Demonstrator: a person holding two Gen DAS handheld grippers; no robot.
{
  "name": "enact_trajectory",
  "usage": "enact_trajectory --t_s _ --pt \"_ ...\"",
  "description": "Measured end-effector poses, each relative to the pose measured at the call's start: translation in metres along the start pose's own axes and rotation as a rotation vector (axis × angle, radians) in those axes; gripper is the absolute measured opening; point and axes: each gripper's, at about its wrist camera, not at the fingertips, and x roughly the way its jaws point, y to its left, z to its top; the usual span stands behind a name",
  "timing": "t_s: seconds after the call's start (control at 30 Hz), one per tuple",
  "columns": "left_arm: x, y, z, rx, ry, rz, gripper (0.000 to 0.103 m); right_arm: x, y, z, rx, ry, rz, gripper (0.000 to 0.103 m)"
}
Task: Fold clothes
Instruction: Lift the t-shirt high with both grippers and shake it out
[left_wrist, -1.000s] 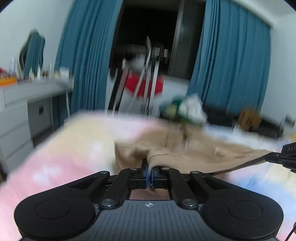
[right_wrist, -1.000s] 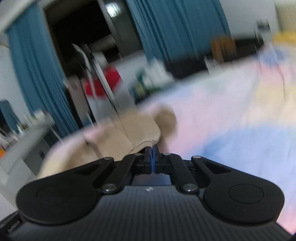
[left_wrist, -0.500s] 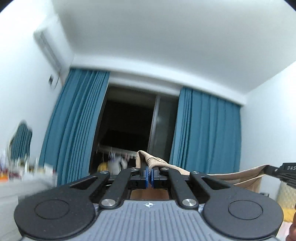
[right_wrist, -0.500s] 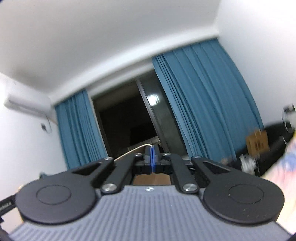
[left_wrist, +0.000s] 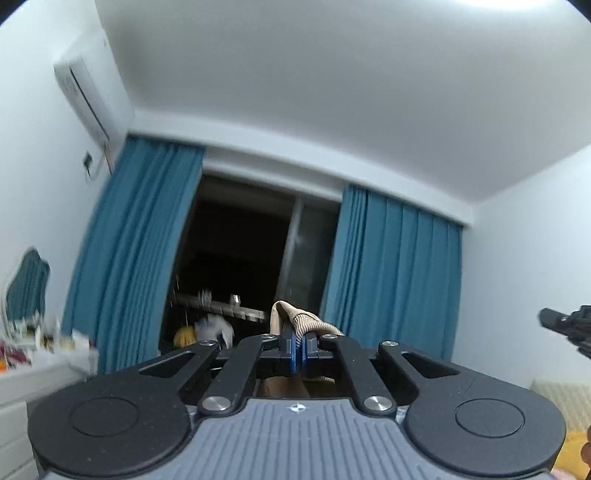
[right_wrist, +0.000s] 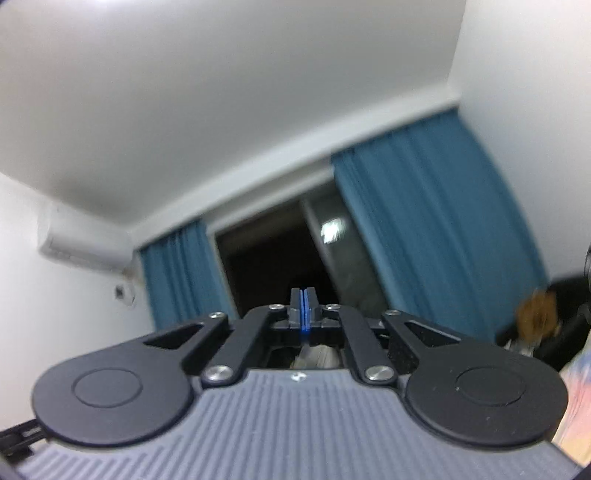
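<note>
The tan garment (left_wrist: 295, 320) is up in the air in front of the blue curtains (left_wrist: 391, 273), and only a ribbed fold of it pokes above the left gripper (left_wrist: 298, 349), whose blue pads are clamped tight on that edge. The rest of the cloth hangs below the frame, out of sight.

The right gripper (right_wrist: 304, 314) has its pads pressed together too, tips against the dark gap between the curtains. A pale scrap shows down behind the linkage, but whether cloth is actually pinched there, I cannot tell.

Here is the danger as I judge it: the left hold is only on a thin ribbed hem, so a sharp shake or a quick swing could slide it out of the pads. If the right side holds nothing, the garment would hang from one corner and twist, and the fold would come down crooked.

The left view is sharp and shows the cloth in the pads, plus the right gripper's tip (left_wrist: 569, 326) off to the right of the curtains, well apart. The right view is blurred and shows no tan cloth above its tips, though it picks up a brown thing (right_wrist: 537, 319) low beside the right-hand curtain.
</note>
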Motion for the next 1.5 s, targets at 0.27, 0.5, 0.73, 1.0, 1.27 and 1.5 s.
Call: enact_trajectory --t_s 0.27,0.5,0.73,1.0,1.27,1.5 --pt "0.032 0.024 -0.094 0.098 0.144 -0.103 0.003 0.021 -0.057 -0.146 0.187 0.344 0.279 0.006" --pt "0.035 0.059 -0.154 0.148 0.24 -0.165 0.003 0.029 -0.087 -0.261 0.243 0.63 0.405 0.026" --pt "0.009 0.077 -0.179 0.208 0.294 -0.21 0.003 0.056 -0.098 -0.346 0.367 0.826 0.672 0.058" --pt "-0.006 0.056 -0.202 0.306 0.414 -0.214 0.003 0.084 -0.094 -0.394 0.327 0.949 0.775 0.061" --pt "0.025 0.027 -0.23 0.339 0.511 -0.223 0.003 0.092 -0.094 -0.426 0.198 1.093 0.844 0.061" --pt "0.044 0.014 -0.258 0.349 0.569 -0.271 0.003 0.072 -0.093 -0.45 -0.036 1.255 0.775 0.061"
